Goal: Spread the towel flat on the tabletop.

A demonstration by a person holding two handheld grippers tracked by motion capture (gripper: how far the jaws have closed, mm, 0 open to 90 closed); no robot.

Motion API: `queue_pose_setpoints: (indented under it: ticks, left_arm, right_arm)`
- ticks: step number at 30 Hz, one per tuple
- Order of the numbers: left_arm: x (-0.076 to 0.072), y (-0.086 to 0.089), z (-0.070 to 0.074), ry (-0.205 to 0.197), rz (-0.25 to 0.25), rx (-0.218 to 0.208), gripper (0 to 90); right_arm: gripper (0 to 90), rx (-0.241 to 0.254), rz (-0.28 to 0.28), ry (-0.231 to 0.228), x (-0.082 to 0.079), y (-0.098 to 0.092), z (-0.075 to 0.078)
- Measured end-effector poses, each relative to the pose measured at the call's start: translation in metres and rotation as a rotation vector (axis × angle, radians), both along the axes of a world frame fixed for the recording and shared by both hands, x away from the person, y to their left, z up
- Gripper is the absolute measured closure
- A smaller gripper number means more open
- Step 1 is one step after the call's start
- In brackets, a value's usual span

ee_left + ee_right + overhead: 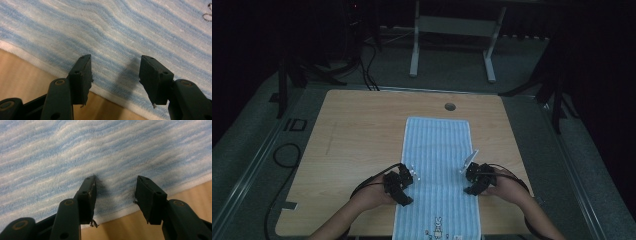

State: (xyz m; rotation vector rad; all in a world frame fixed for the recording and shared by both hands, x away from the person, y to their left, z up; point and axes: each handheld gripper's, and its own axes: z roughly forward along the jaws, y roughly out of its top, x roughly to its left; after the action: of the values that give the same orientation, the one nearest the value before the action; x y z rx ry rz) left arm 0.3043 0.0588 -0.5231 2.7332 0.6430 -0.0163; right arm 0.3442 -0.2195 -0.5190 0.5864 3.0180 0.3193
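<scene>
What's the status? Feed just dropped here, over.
Left claw open over the towel's left edge. Right claw open over its right edge. Towel flat on the table, nothing in the way.

Bare surface [357, 130] lies open L & R of the flat striped towel [437, 145]; nothing stands on it. A small round hole [450, 106] sits near the far edge.

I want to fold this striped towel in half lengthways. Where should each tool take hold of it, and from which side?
Grip the blue striped towel at its two long white-hemmed edges, left tool from the left, right tool from the right. It lies flat, so only the edges offer a pinch.
</scene>
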Motion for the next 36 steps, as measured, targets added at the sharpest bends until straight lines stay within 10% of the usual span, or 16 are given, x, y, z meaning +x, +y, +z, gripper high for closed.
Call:
queue_pose_setpoints:
  ticks: [16, 25, 36]
  left_arm:
    - [0.039, -0.02, 0.002, 0.001, 0.014, 0.029, 42.4]
    - [0.02, -0.019, 0.011, -0.026, -0.012, 0.018, 41.7]
    - [-0.002, -0.018, -0.001, -0.051, -0.037, 0.043, 37.9]
  right_arm:
    - [48.7, -0.106, -0.018, 0.038, 0.059, -0.002, 0.002]
    - [48.8, -0.026, 0.04, 0.018, 0.029, 0.0, 0.017]
    - [46.7, -0.049, 0.096, 0.02, 0.001, 0.0, 0.0]
